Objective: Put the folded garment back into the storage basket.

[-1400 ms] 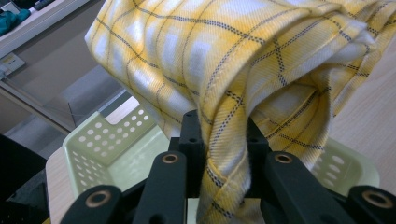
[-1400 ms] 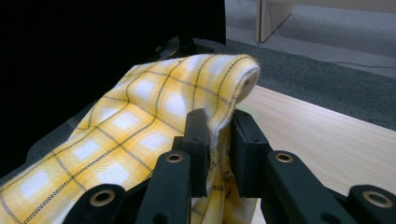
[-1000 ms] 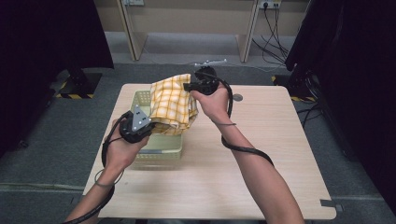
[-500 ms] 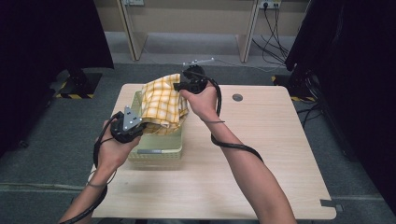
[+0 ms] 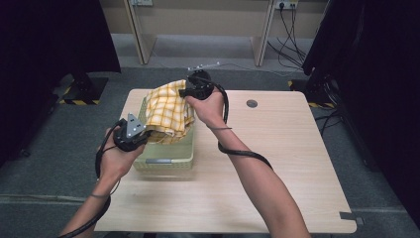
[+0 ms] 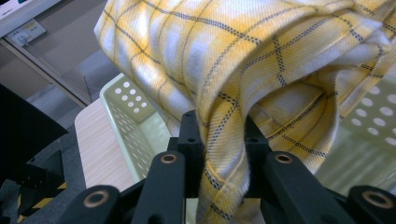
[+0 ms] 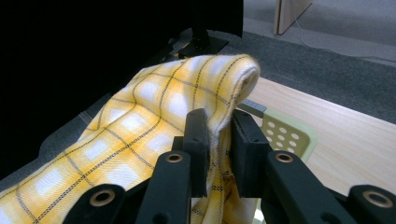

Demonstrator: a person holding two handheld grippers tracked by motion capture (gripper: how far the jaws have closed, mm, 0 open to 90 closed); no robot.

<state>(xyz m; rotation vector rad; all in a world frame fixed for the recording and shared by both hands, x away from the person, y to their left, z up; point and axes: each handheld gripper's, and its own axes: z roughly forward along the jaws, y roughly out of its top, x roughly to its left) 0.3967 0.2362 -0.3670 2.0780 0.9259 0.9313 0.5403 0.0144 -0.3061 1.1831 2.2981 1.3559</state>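
cloth hangs over the basket, clamped in both my left gripper and right gripper, now shifted left from a second ago, so it looks ready to lower in.

Even, soft overhead light falls on the pale table in the high view, with faint shadows under the forearms. The upper left and right edges of that frame sink into near black. In the left gripper view the yellow checked cloth looks slightly blurred, perhaps from closeness. The right gripper view's upper left is dark.
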